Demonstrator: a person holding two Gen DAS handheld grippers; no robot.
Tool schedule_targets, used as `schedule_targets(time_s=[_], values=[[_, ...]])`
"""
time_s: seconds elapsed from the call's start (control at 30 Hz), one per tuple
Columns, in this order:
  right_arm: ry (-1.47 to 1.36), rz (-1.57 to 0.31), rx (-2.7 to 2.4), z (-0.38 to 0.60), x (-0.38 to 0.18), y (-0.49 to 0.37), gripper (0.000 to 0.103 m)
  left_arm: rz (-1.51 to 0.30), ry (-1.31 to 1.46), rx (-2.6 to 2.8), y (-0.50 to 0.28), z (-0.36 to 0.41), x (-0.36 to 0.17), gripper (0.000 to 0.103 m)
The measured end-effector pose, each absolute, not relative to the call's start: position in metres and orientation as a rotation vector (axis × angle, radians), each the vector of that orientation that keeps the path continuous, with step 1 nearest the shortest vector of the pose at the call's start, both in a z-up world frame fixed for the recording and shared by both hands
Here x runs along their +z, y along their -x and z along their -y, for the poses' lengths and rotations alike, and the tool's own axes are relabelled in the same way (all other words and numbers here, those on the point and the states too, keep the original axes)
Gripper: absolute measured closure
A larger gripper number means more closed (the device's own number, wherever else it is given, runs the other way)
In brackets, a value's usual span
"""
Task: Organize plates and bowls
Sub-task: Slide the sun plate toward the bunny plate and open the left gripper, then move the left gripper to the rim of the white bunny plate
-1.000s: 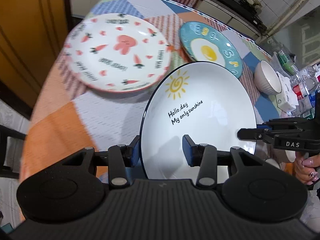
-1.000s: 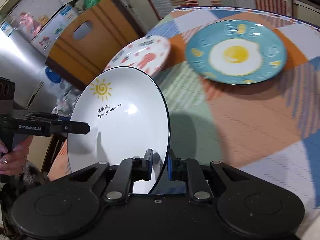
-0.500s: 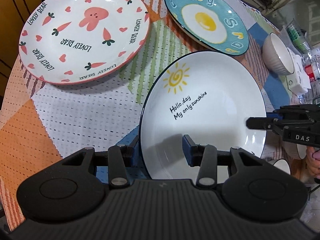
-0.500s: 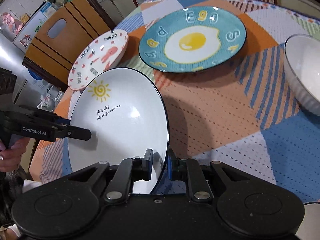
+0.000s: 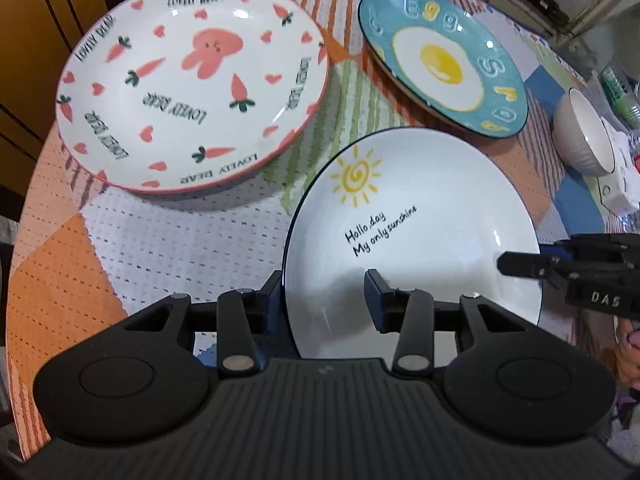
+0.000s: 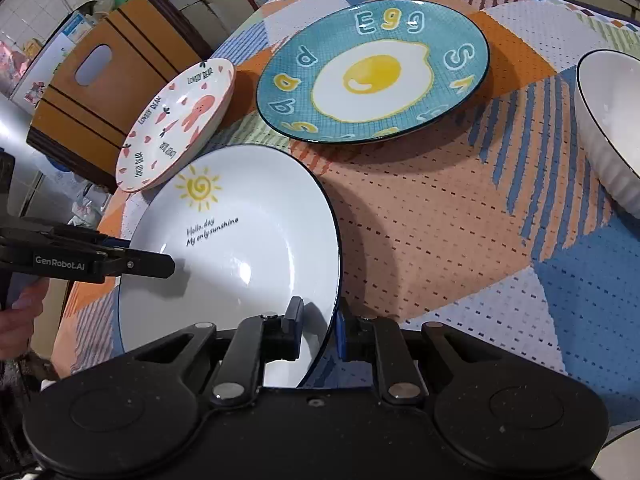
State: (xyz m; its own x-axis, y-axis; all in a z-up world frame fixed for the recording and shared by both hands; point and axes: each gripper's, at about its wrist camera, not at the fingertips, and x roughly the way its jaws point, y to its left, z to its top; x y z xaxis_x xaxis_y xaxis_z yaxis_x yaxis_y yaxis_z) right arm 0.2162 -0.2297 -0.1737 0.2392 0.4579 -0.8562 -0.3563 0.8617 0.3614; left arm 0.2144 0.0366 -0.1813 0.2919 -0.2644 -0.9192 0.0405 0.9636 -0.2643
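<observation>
- White round ceramic plate w/ dark blue rim, yellow sun drawing and "Hello, day My only sunshine" text (image 5: 412, 216) held up off the patchwork-print tablecloth (image 5: 168, 232), tilted, lifted by both tongs at opposite edges
- Left gripper (image 5: 326, 292): jaws part-open, spread fairly wide, straddling near-left rim of sun plate; one finger under/outside rim, other over the white face; whether actually pinching can't be told from left wrist view
- Right gripper (image 6: 318, 320): jaws nearly closed, clamped on the dark rim of sun plate, one finger each side
- In right wrist view left gripper's finger (image 6: 132, 266) lies across plate's left edge
- White round plate w/ pink rim, pink bunny, carrots, hearts and "LOVELY BEAR" text (image 5: 192, 84) flat on cloth, left-rear of sun plate, near but apart
- Teal round plate w/ fried-egg picture and raised letters (image 5: 442, 60) flat on cloth, behind sun plate, beside bunny plate
- White ribbed bowl w/ dark rim line (image 6: 612, 128) on cloth far right, well apart from the plates
- Brown wooden chair back w/ handle cut-out (image 6: 108, 88) beyond table edge by bunny plate
</observation>
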Motion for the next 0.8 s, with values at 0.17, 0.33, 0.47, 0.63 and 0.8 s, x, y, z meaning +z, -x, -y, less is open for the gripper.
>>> schedule_targets(time_s=[0.17, 0.33, 0.47, 0.63, 0.8], values=[[-0.007, -1.109, 0.525, 0.223, -0.16, -0.202, 0.077, -1.164, 0.158, -0.194, -0.197, -0.037, -0.157, 0.062], [-0.016, -1.002, 0.558, 0.229, -0.124, -0.186, 0.075, -1.054, 0.098, -0.188, -0.174, -0.043, -0.114, 0.062], [-0.003, -0.927, 0.598, 0.225, -0.092, -0.17, 0.075, -0.994, 0.07, -0.181, -0.151, -0.049, -0.087, 0.062], [0.018, -0.859, 0.635, 0.211, -0.06, -0.152, 0.07, -0.94, 0.043, -0.185, -0.123, -0.058, -0.061, 0.06], [0.057, -0.813, 0.647, 0.193, -0.038, -0.138, 0.063, -0.911, 0.012, -0.184, -0.101, -0.069, -0.041, 0.058]])
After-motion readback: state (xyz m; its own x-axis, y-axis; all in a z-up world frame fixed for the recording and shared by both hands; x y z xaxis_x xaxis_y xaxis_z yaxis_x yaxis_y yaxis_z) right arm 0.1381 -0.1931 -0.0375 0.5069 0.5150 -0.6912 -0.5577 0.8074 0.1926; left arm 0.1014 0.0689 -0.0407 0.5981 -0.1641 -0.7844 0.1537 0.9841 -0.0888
